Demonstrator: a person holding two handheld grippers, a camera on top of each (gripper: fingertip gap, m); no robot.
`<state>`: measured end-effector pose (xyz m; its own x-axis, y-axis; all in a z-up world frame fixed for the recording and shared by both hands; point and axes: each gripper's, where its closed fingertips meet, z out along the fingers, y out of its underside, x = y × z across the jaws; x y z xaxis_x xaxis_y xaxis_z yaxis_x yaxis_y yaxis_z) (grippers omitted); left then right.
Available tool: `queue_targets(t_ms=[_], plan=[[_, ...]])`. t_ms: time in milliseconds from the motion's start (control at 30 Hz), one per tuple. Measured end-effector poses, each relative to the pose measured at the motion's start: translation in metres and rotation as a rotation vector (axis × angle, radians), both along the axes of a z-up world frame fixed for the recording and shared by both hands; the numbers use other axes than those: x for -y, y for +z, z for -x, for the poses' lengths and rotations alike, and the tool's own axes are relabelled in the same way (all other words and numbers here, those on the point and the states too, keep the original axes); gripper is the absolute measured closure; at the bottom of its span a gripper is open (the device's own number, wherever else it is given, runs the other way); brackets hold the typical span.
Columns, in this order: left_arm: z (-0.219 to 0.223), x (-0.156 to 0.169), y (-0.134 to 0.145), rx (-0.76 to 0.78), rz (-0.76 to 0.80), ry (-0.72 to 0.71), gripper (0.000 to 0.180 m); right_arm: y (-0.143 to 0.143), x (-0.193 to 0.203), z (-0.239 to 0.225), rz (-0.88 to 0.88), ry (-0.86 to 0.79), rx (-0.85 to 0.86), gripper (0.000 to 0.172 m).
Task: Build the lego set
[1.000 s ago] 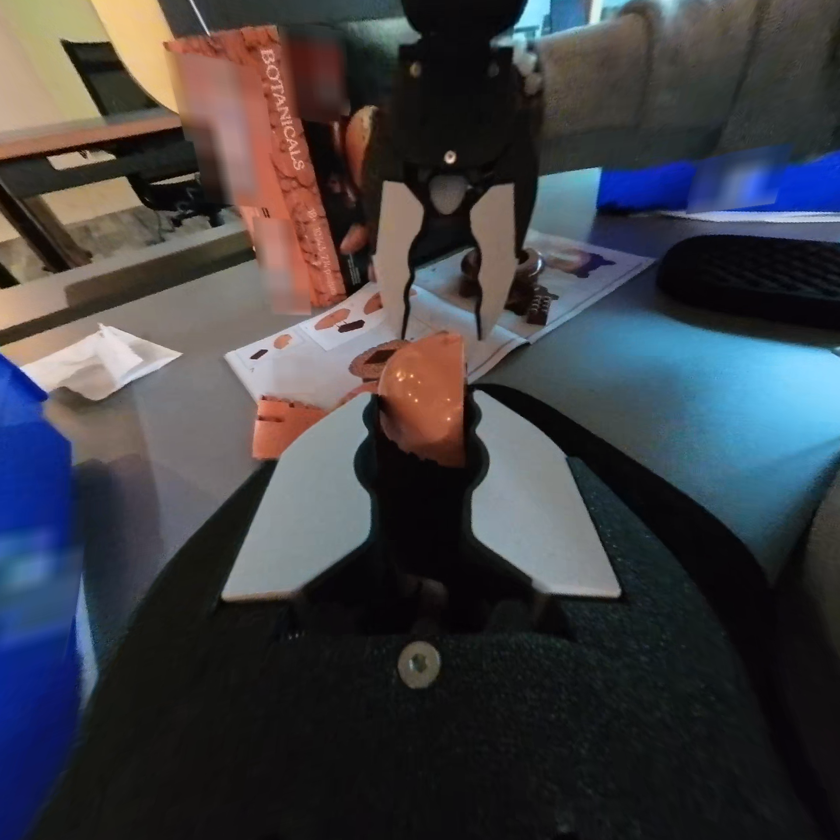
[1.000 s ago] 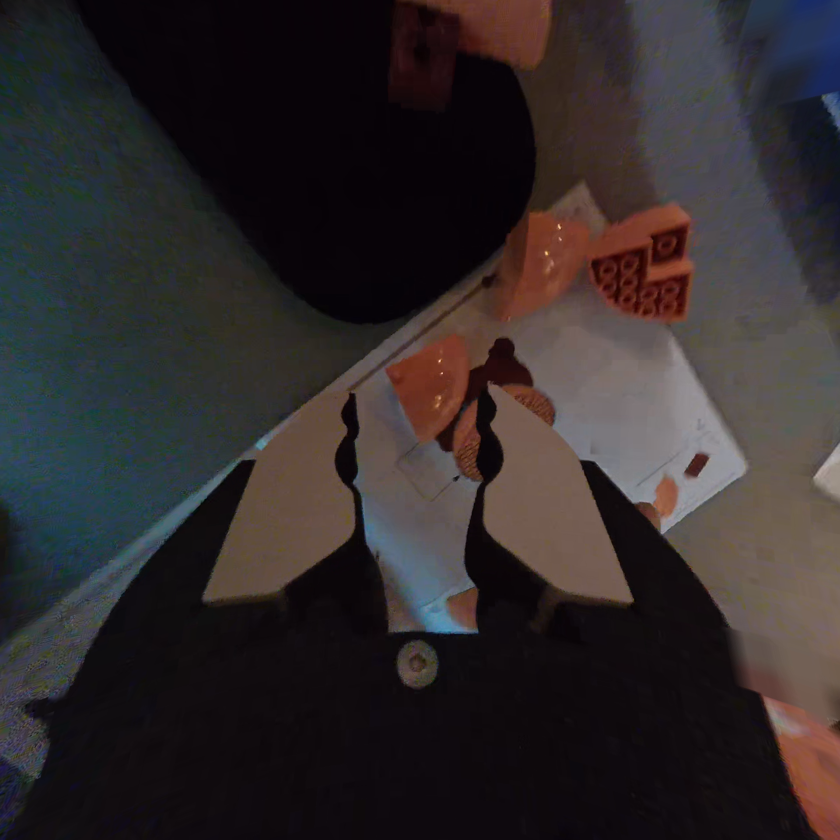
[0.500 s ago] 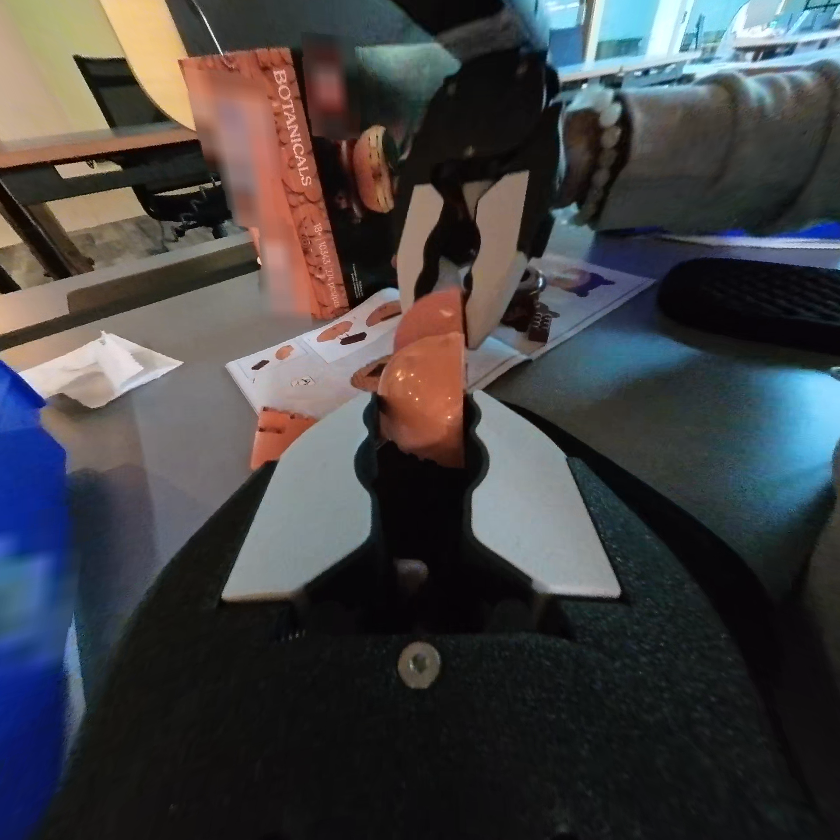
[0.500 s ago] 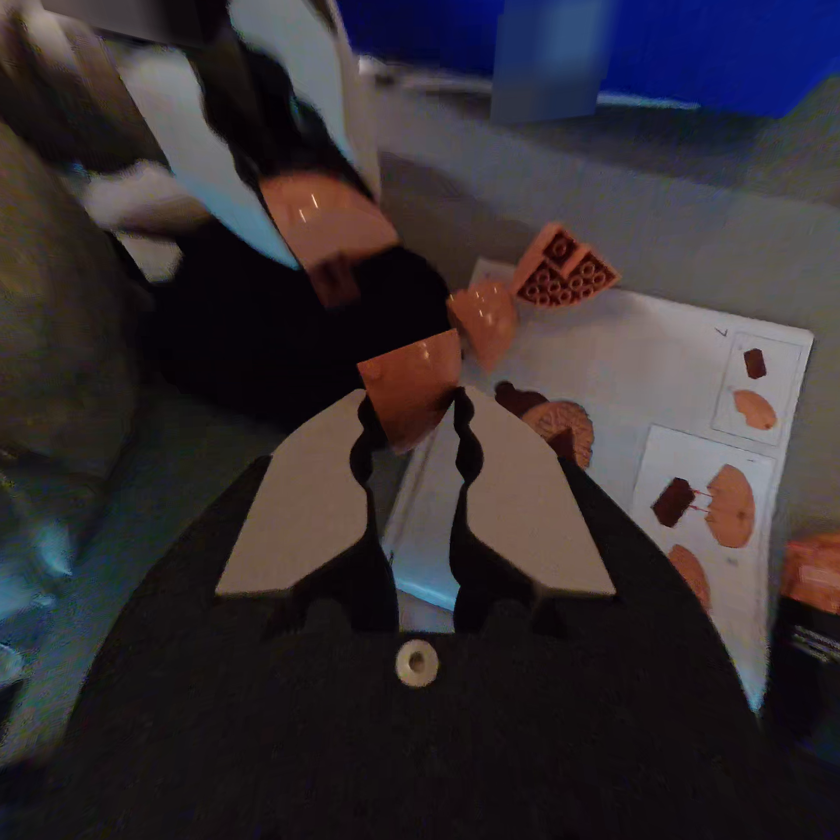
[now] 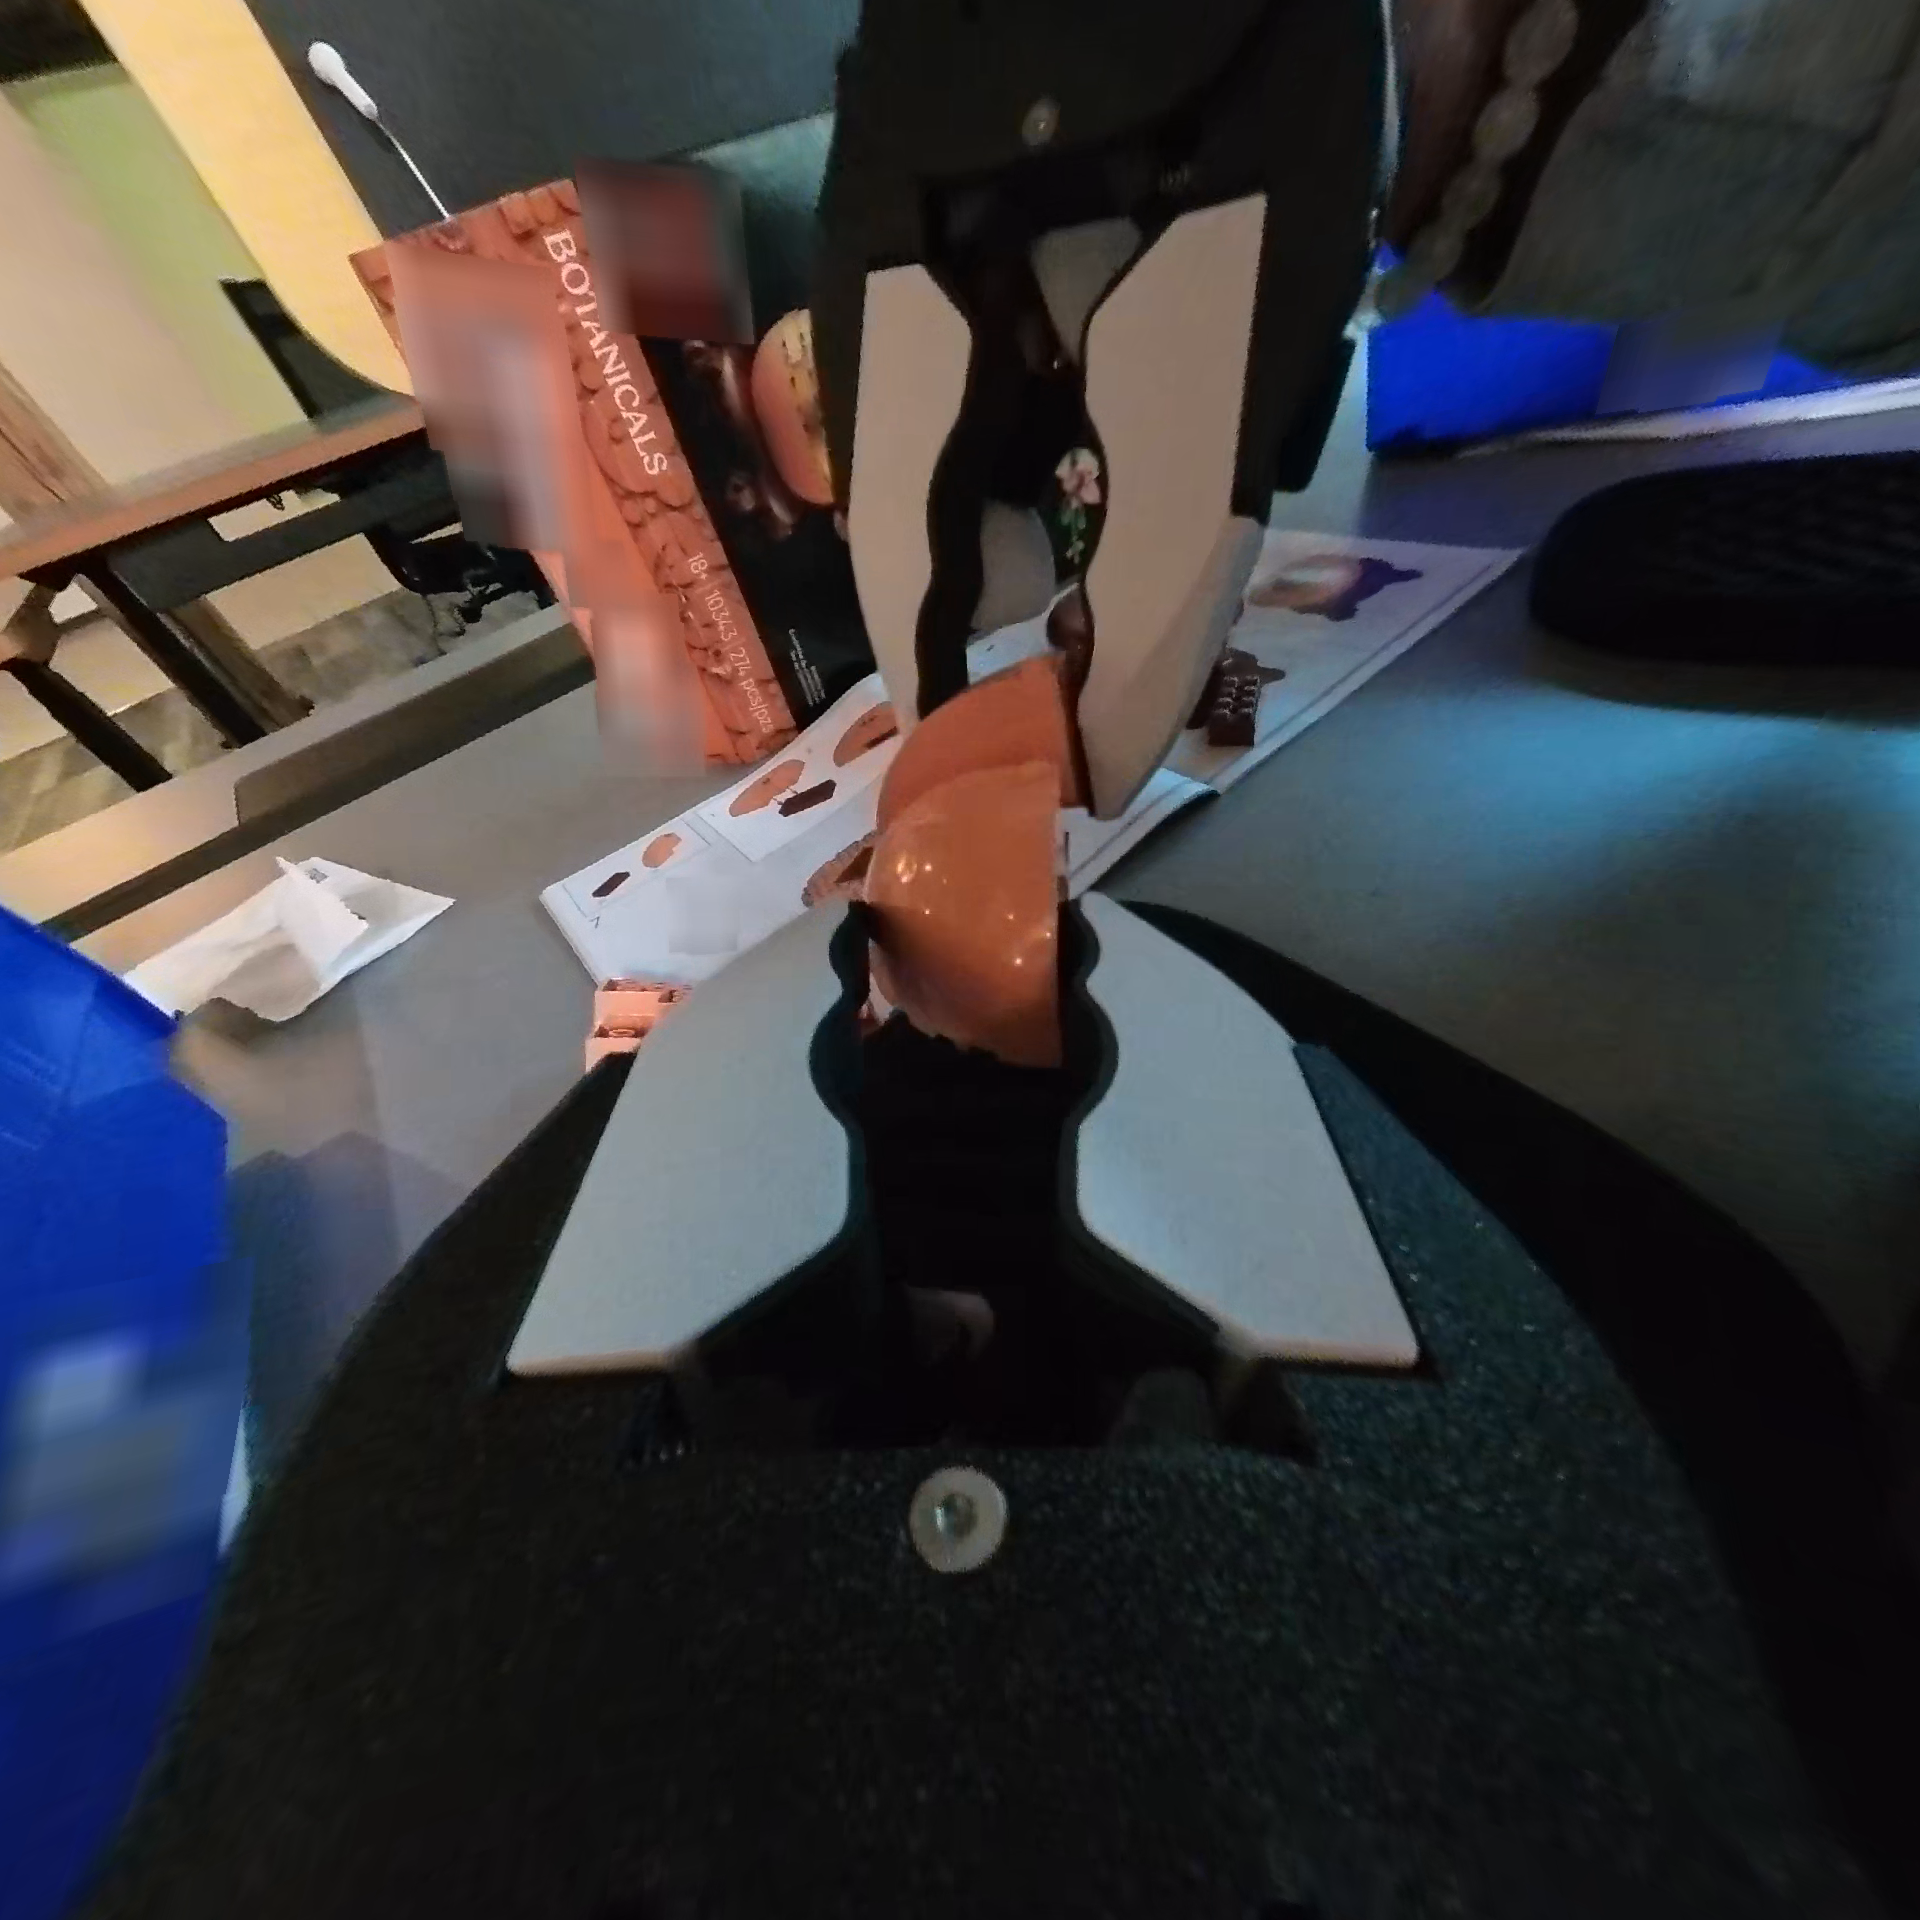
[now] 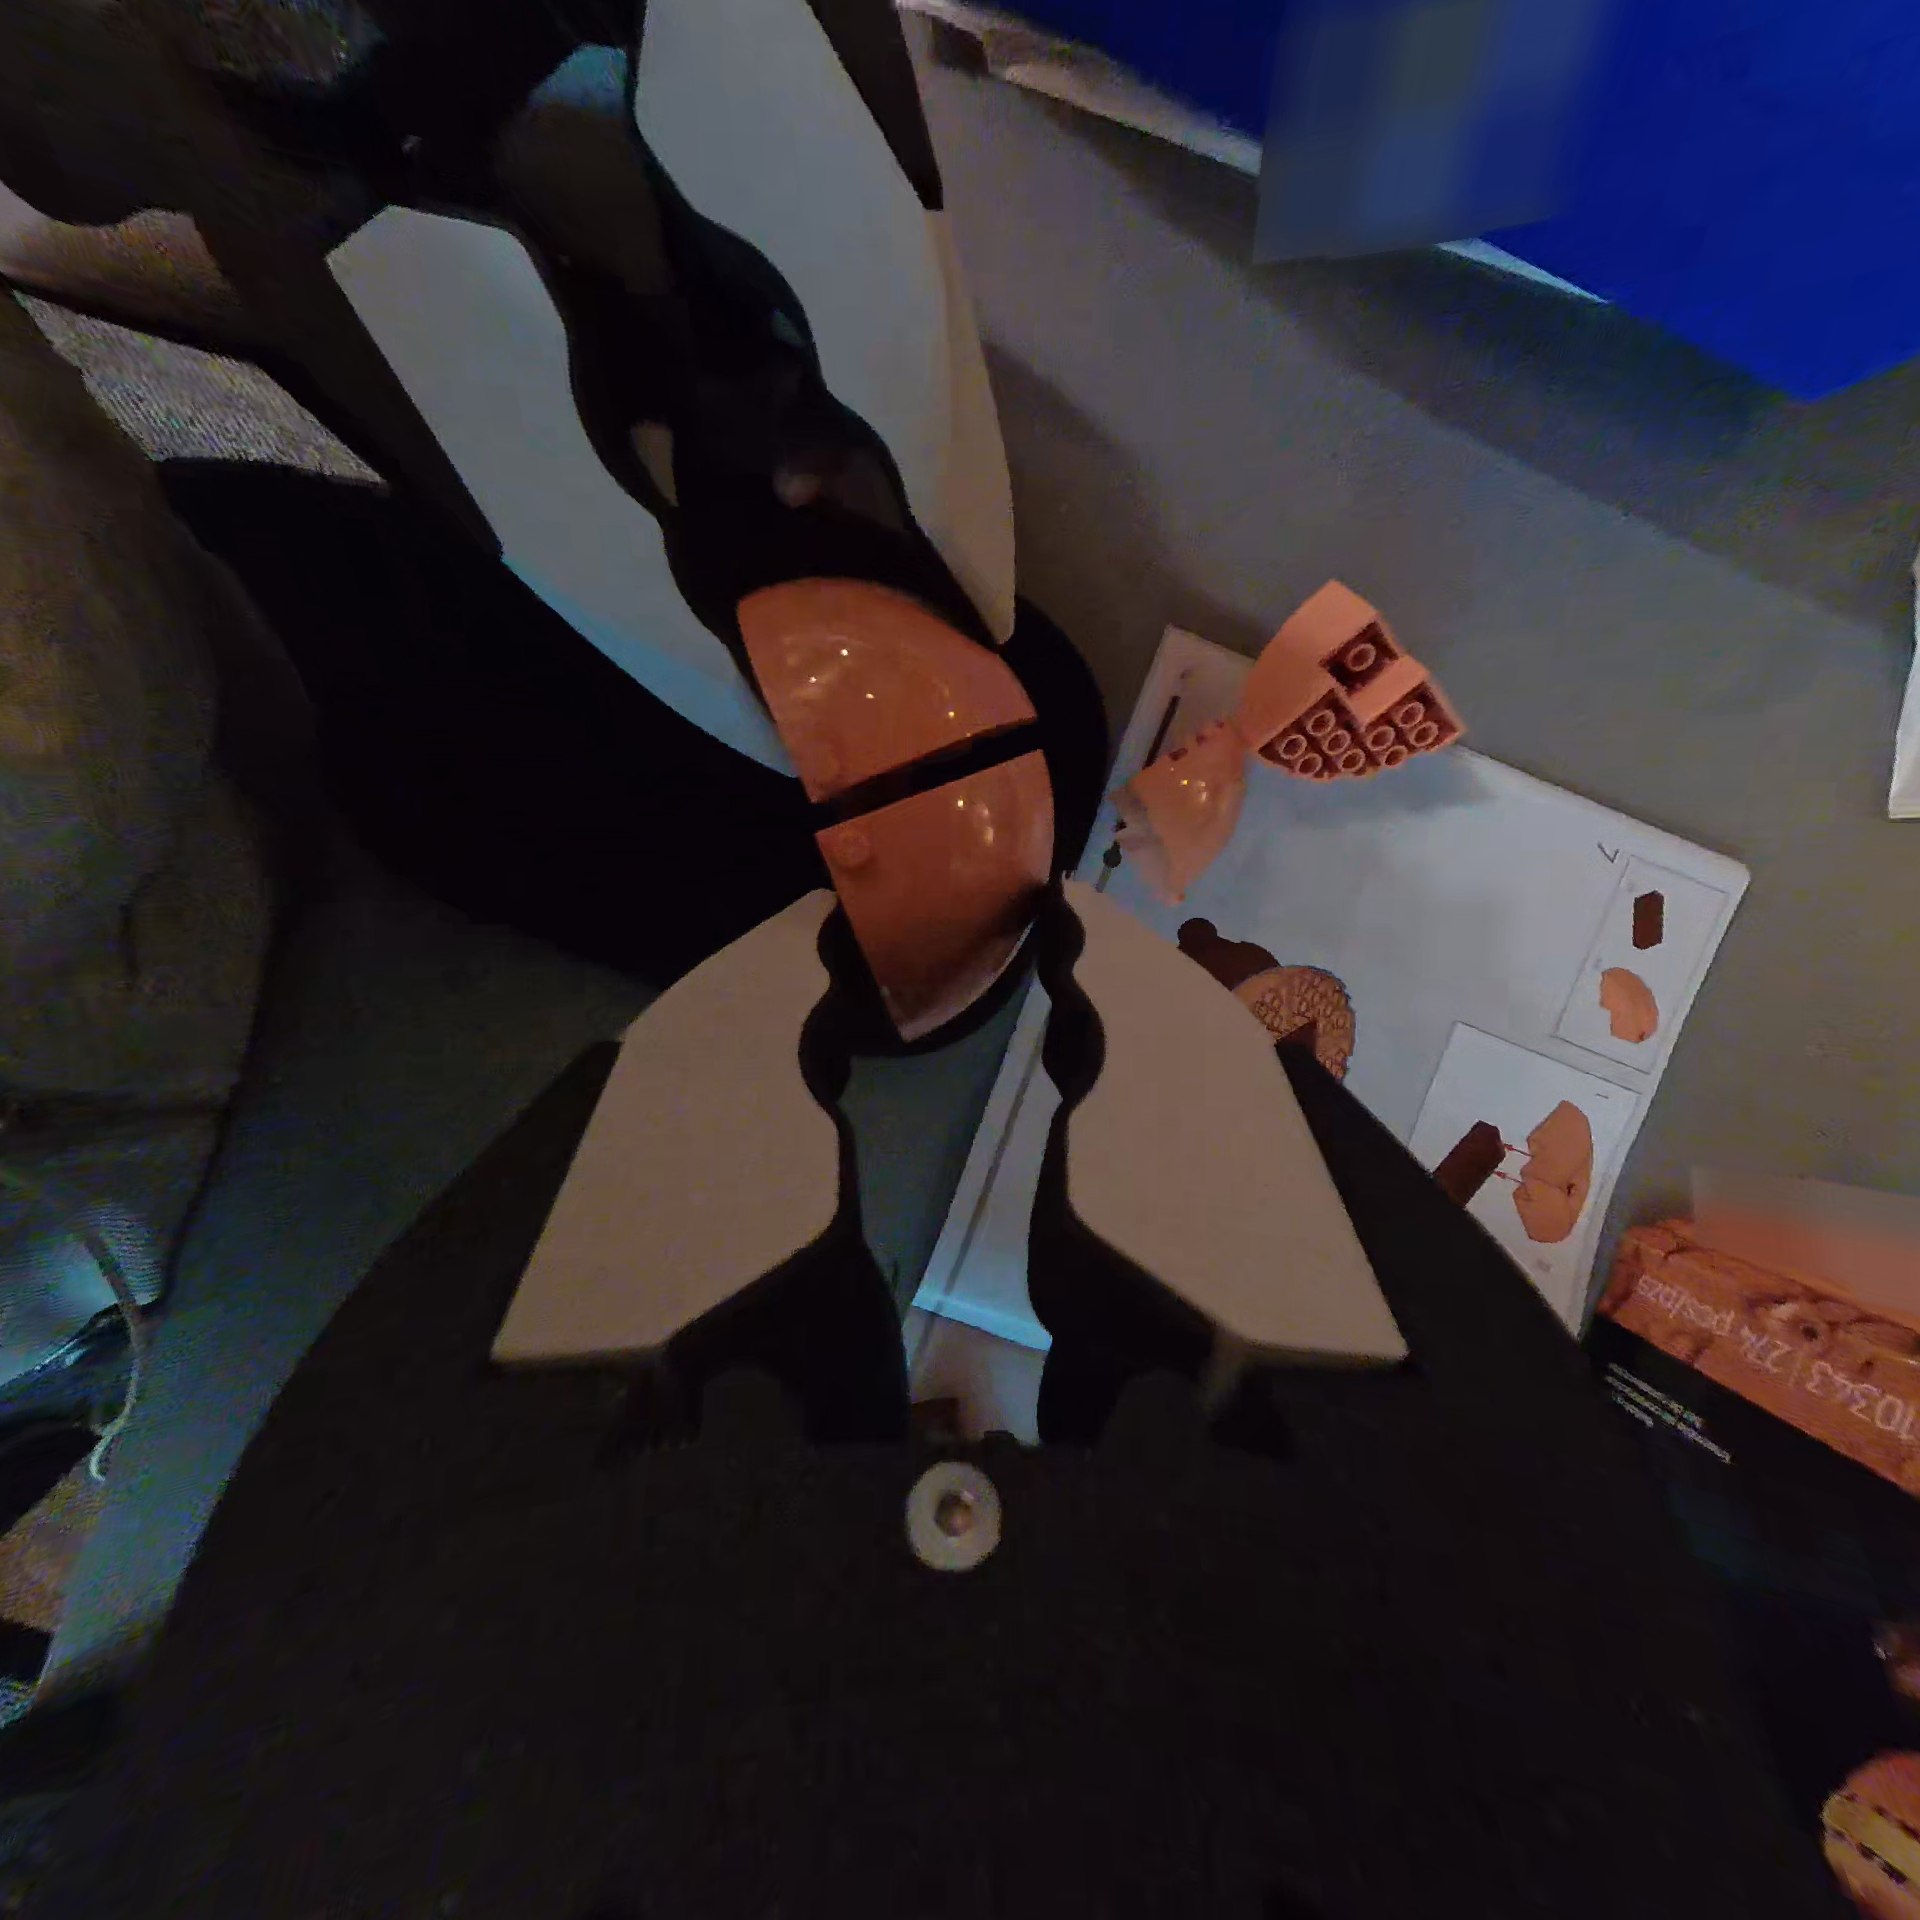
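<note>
In the left wrist view my left gripper [image 5: 961, 925] is shut on a glossy orange quarter-dome brick [image 5: 966, 935] and holds it above the grey table [image 5: 1455, 935]. My right gripper [image 5: 1003, 748] comes down from above, shut on a second orange quarter-dome brick [image 5: 987, 717], which sits right against the first. In the right wrist view my right gripper [image 6: 945, 904] grips its dome brick [image 6: 935, 894]. My left gripper [image 6: 883, 686] holds the other dome brick [image 6: 873, 675] opposite it. A thin dark gap shows between the two bricks.
An open instruction booklet [image 6: 1403, 935] lies on the table with a third dome brick [image 6: 1184, 810] and an orange brick cluster [image 6: 1351, 707] on it. An orange box [image 5: 644, 468] stands behind. Dark brown pieces [image 5: 1236, 696], a white paper bag [image 5: 291, 935] and a blue bin [image 5: 83, 1247] are nearby. Only a small space, under 4 cm, lies between the two pairs of fingers.
My right gripper closed on the dome brick on the booklet, lifted it and brought it up against the brick in my left gripper. The left gripper kept its hold and barely moved.
</note>
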<state>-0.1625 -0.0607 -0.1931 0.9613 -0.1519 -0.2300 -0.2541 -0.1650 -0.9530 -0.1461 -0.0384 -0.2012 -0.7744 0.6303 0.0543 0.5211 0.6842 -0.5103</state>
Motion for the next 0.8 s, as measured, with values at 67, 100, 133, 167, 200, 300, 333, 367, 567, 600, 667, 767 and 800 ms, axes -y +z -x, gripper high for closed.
queue_targets(t_ms=[67, 100, 133, 167, 200, 300, 333, 367, 567, 600, 667, 767, 800], plan=[[-0.001, 0.0, -0.002, -0.018, 0.011, -0.003, 0.145, -0.003, -0.001, 0.001, -0.036, 0.002, -0.005, 0.139], [-0.002, 0.001, -0.003, -0.021, 0.016, -0.006, 0.145, -0.005, -0.001, 0.001, -0.053, 0.006, -0.004, 0.139], [-0.002, 0.001, -0.004, -0.023, 0.024, -0.007, 0.145, -0.006, 0.0, 0.001, -0.061, 0.011, -0.004, 0.139], [-0.001, 0.001, -0.006, -0.024, 0.035, -0.004, 0.145, -0.008, 0.002, 0.001, -0.06, 0.014, -0.005, 0.139], [-0.001, 0.001, -0.008, -0.024, 0.05, -0.007, 0.145, -0.01, 0.004, 0.001, -0.061, 0.02, -0.001, 0.139], [0.0, 0.003, -0.016, -0.019, 0.114, 0.0, 0.145, -0.019, 0.004, 0.001, -0.085, 0.024, 0.012, 0.139], [0.0, 0.003, -0.018, -0.017, 0.133, 0.004, 0.145, -0.022, 0.004, 0.002, -0.087, 0.022, 0.015, 0.139], [0.001, 0.003, -0.021, -0.014, 0.151, 0.008, 0.145, -0.025, 0.004, 0.002, -0.083, 0.023, 0.024, 0.139], [-0.004, 0.004, -0.035, -0.07, 0.238, -0.018, 0.145, -0.042, 0.003, -0.004, -0.091, 0.037, 0.11, 0.14], [-0.006, 0.004, -0.037, -0.078, 0.247, -0.027, 0.145, -0.044, 0.003, -0.005, -0.1, 0.044, 0.131, 0.14], [-0.006, 0.004, -0.038, -0.084, 0.258, -0.029, 0.145, -0.048, 0.003, -0.003, -0.12, 0.055, 0.133, 0.14], [-0.004, 0.003, -0.041, -0.075, 0.276, -0.019, 0.145, -0.049, 0.005, -0.001, -0.118, 0.061, 0.128, 0.139], [-0.003, 0.004, -0.043, -0.081, 0.294, -0.017, 0.145, -0.049, 0.006, -0.002, -0.107, 0.065, 0.134, 0.138]])
